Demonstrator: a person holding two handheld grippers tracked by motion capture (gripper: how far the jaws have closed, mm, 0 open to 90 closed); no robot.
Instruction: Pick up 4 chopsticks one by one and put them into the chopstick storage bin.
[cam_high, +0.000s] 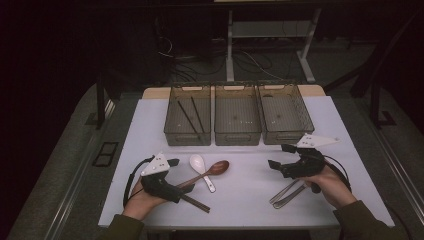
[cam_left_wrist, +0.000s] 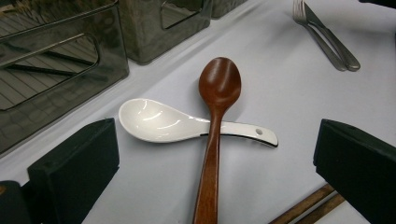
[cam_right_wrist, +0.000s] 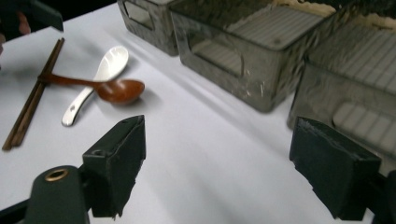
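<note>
With jaws held apart, the left gripper (cam_left_wrist: 215, 172) is aimed at the wooden spoon (cam_left_wrist: 214, 122) lying across the white ceramic spoon (cam_left_wrist: 163, 123) on the table (cam_left_wrist: 289, 107); both could be pinched together, or the chopsticks (cam_left_wrist: 306, 206) dragged.

wooden spoon (cam_left_wrist: 215, 126) reddish-brown | ceramic spoon (cam_left_wrist: 159, 122) white (glossy) | bins (cam_high: 237, 114) smoky grey
</note>
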